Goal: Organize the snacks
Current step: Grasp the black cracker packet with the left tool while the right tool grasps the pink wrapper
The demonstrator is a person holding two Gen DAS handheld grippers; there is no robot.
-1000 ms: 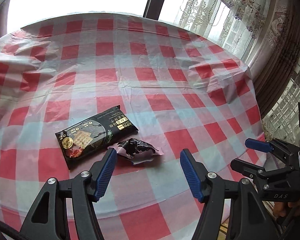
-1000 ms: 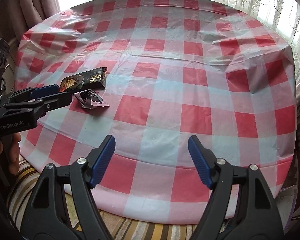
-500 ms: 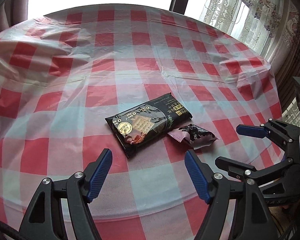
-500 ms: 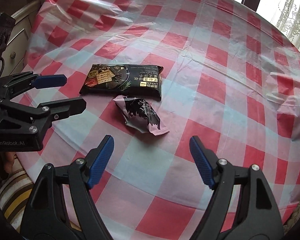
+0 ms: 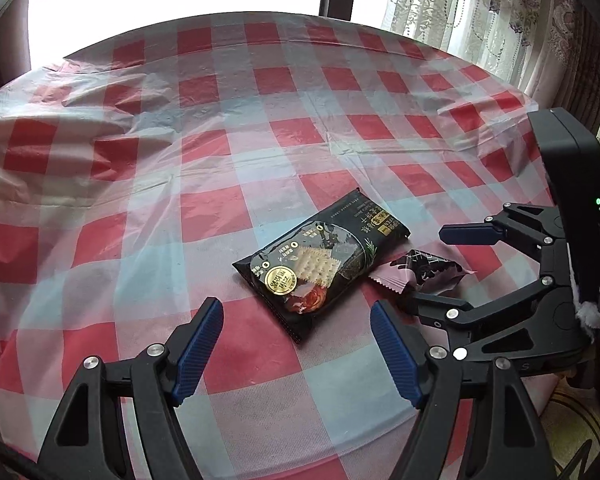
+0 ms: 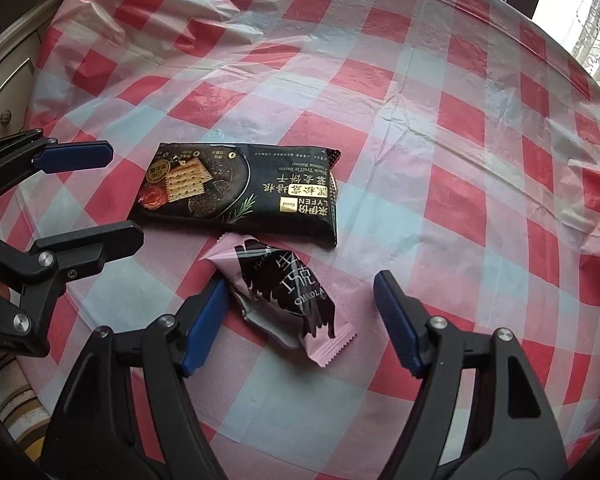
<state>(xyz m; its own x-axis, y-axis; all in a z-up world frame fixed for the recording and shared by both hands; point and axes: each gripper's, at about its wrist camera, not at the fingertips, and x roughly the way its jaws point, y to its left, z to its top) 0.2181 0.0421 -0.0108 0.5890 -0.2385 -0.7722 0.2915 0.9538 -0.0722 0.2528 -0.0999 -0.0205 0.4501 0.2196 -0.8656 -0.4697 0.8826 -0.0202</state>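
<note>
A black biscuit packet lies flat on the red-and-white checked tablecloth; it also shows in the right wrist view. A small pink-and-black chocolate wrapper lies right beside it, also seen in the left wrist view. My left gripper is open, just short of the biscuit packet's near end. My right gripper is open and straddles the chocolate wrapper, its left pad close to the wrapper's side. Each gripper shows in the other's view, the right one and the left one.
The round table's edge runs close below both grippers. A window and lace curtains stand behind the table. A cabinet with a knob is at the left. A striped seat or rug lies below the table edge.
Both grippers have moved in toward the snacks. The right gripper now has the chocolate wrapper between its open fingers; the left has come nearer the biscuit packet. The snacks have not moved.
</note>
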